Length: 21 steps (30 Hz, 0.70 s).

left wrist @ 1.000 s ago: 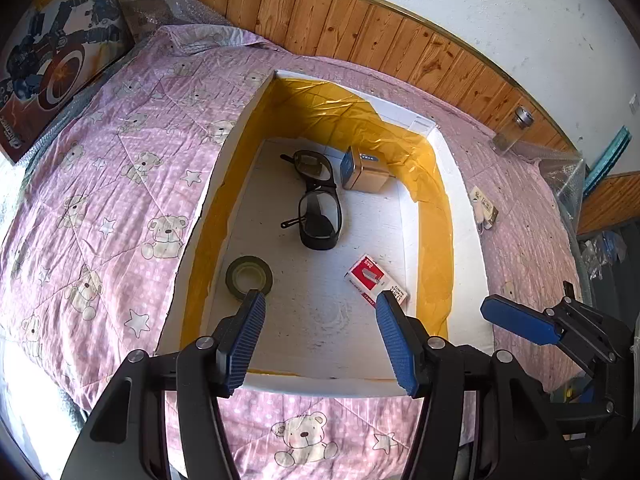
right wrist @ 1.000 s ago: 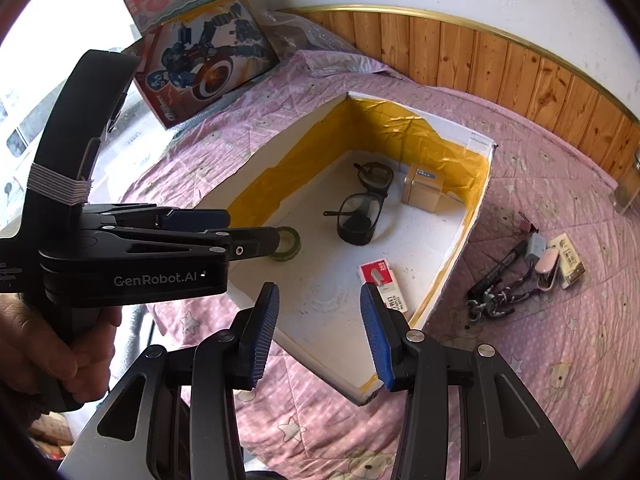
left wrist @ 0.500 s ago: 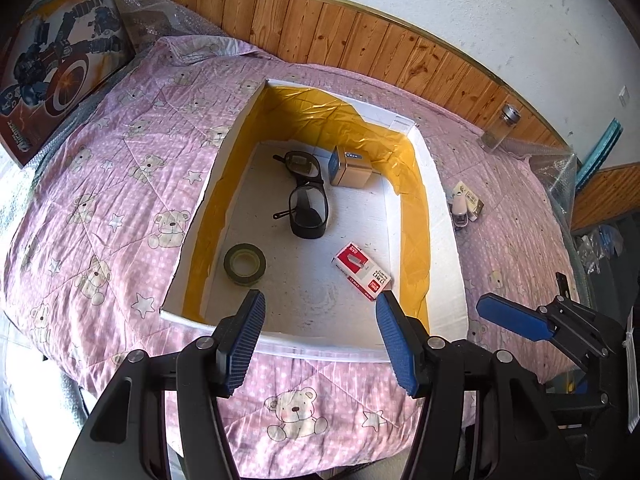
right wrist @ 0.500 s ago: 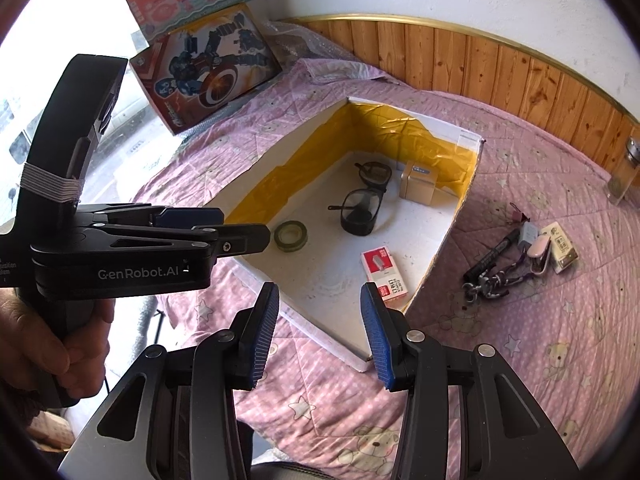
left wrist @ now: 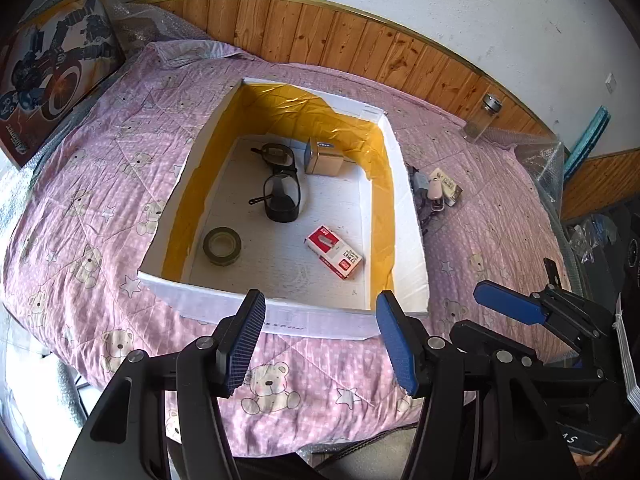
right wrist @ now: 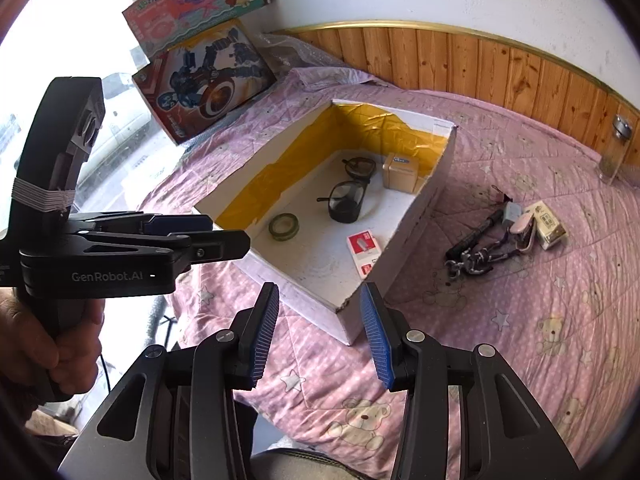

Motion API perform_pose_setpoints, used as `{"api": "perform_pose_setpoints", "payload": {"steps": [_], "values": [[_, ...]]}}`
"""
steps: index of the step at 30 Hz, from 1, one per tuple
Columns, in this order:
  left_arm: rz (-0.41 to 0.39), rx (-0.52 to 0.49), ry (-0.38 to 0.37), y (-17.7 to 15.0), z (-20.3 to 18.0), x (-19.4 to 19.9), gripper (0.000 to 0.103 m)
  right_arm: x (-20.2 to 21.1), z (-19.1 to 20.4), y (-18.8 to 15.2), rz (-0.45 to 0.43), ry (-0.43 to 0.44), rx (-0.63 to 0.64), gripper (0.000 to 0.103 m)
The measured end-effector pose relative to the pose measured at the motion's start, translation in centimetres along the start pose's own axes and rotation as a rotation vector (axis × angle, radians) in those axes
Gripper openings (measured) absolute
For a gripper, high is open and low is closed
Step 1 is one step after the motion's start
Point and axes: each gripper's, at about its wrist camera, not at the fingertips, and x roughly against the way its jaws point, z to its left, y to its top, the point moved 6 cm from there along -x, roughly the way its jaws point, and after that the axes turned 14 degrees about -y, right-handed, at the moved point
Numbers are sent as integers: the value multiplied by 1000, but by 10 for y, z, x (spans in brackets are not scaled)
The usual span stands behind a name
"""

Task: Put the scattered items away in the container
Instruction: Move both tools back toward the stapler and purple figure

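1. I've got both grippers hanging over the near edge of the pink teddy-bear quilt [left wrist: 100,184], short of the white cardboard box with yellow-taped inner walls [left wrist: 408,216]. The left gripper [left wrist: 320,340] has its blue-padded fingers spread wide with nothing between them. Same for the right gripper [right wrist: 320,334].
2. Inside the box: a roll of olive-green tape [left wrist: 222,246], dark-framed safety glasses [left wrist: 280,196], a small tan cube-shaped box [left wrist: 322,158] and a red-and-white staple box [left wrist: 335,252].
3. Still out on the quilt, just right of the box: a black keychain bundle with clips and a strap [right wrist: 478,246], a small pink oval fob [right wrist: 526,228] and a little cream printed carton [right wrist: 550,224], all bunched together.
4. The box's tall right wall stands between my left view and that pile, hiding part of it.
5. Around the edges: a clear glass jar with a metal lid [right wrist: 614,148] by the wood panelling, and two toy boxes [right wrist: 204,80] leaning at the window.
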Motion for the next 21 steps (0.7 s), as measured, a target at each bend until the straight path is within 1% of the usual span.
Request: {"api": "perform_pose_setpoints", "payload": {"steps": [4, 10, 15, 16, 21], "values": [[17, -43, -30, -3, -27, -5, 59, 3, -30, -9, 6, -6, -70, 46], [62, -122, -105, -5, -82, -26, 59, 3, -88, -21, 15, -34, -187, 46], [110, -179, -147, 0, -124, -58, 59, -4, -137, -25, 23, -65, -275, 46], [117, -187, -149, 2, -129, -66, 61, -6, -146, -25, 24, -69, -294, 46], [157, -185, -152, 13, -143, -108, 61, -26, -193, -21, 36, -63, -394, 46]]}}
